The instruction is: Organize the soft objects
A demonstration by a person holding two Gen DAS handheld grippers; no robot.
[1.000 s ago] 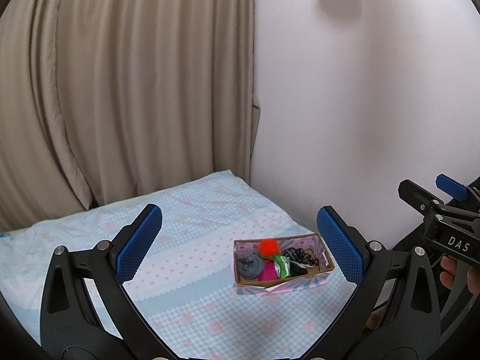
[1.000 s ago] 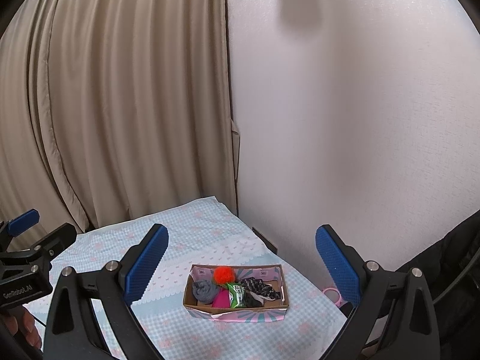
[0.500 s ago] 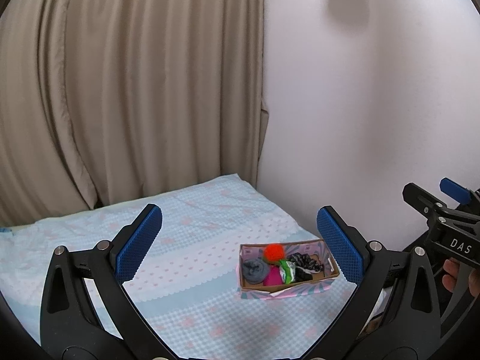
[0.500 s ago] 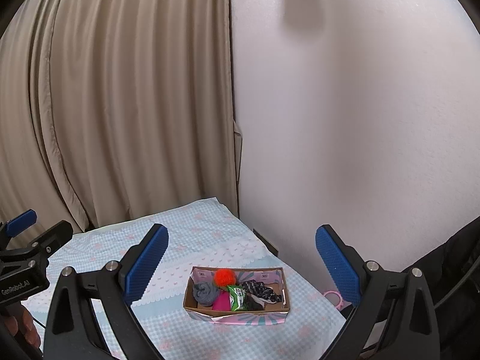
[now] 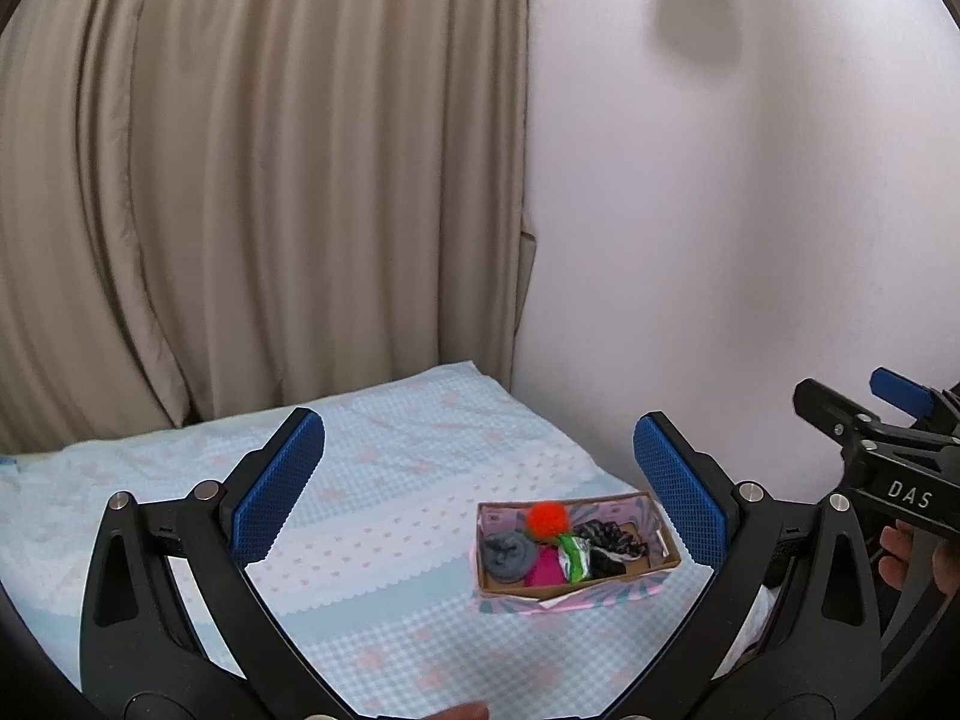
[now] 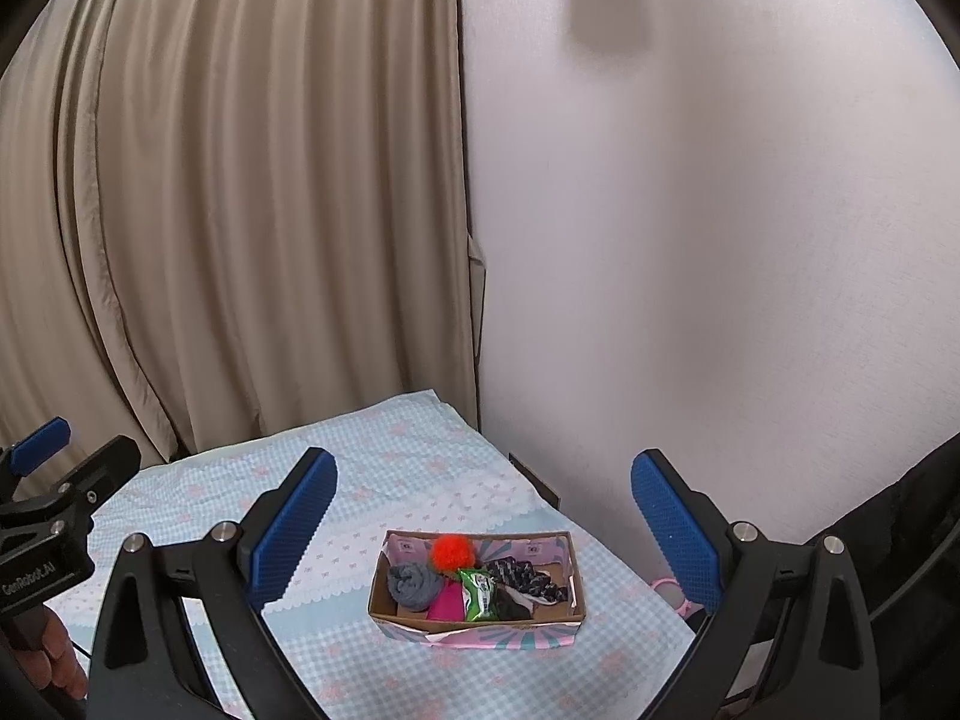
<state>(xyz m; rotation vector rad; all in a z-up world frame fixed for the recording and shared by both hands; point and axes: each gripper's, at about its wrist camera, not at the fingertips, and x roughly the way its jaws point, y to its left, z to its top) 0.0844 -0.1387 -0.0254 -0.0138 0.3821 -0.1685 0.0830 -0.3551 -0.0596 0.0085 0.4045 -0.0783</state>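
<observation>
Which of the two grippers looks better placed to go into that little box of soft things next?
Probably the right gripper: the box sits centred between its open fingers. For the left gripper, also open, the box lies off towards its right finger.

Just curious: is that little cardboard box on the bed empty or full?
Nearly full: the box holds an orange pom-pom, grey roll and other soft items.

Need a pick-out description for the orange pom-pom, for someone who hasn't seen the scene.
On the blue checked bedspread near the white wall sits a small cardboard box. The orange pom-pom lies against its far wall, above a grey rolled sock: the only fluffy, bright orange ball there.
</observation>
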